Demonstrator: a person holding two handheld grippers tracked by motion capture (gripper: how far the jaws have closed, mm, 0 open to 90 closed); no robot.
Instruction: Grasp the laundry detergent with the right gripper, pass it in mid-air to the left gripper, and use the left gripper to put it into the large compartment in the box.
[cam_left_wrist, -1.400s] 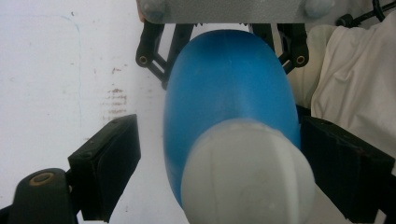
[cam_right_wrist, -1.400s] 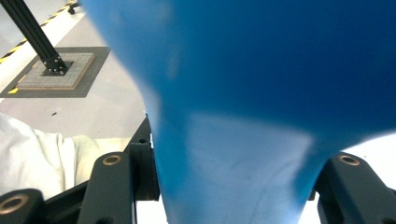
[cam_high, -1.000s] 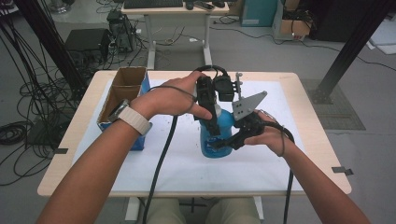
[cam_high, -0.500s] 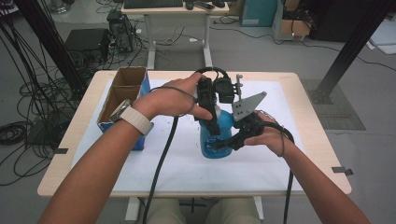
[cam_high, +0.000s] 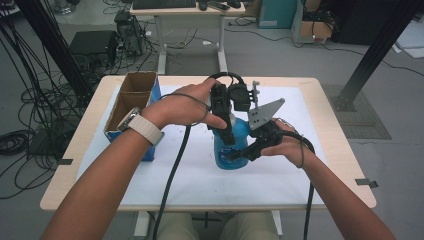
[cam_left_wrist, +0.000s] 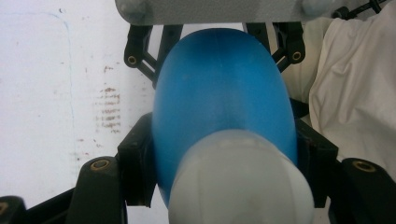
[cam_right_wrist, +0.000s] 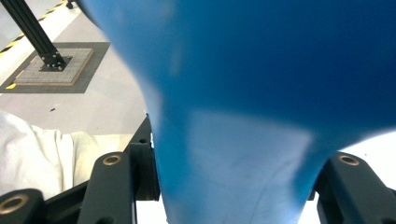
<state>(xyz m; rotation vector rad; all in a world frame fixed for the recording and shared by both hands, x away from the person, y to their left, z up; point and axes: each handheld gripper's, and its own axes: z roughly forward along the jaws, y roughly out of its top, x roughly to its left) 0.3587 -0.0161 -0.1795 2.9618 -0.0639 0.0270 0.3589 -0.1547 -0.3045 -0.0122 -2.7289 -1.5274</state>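
Since the earlier frame, our left tongs (cam_high: 226, 131) have just been closing, the blue bottle (cam_high: 232, 145) between their jaws; both hands kept their place. Item: blue bottle, white cap (cam_left_wrist: 238, 182), standing on the white sheet of the counter (cam_high: 300, 197), near the middle. Left tongs: clamped from above on the bottle's upper part, pads against both its sides. Right tongs (cam_high: 246, 151): closed on the bottle's lower body from our right side. Item: open cardboard box (cam_high: 131, 97), at the counter's left edge, well apart from the bottle.
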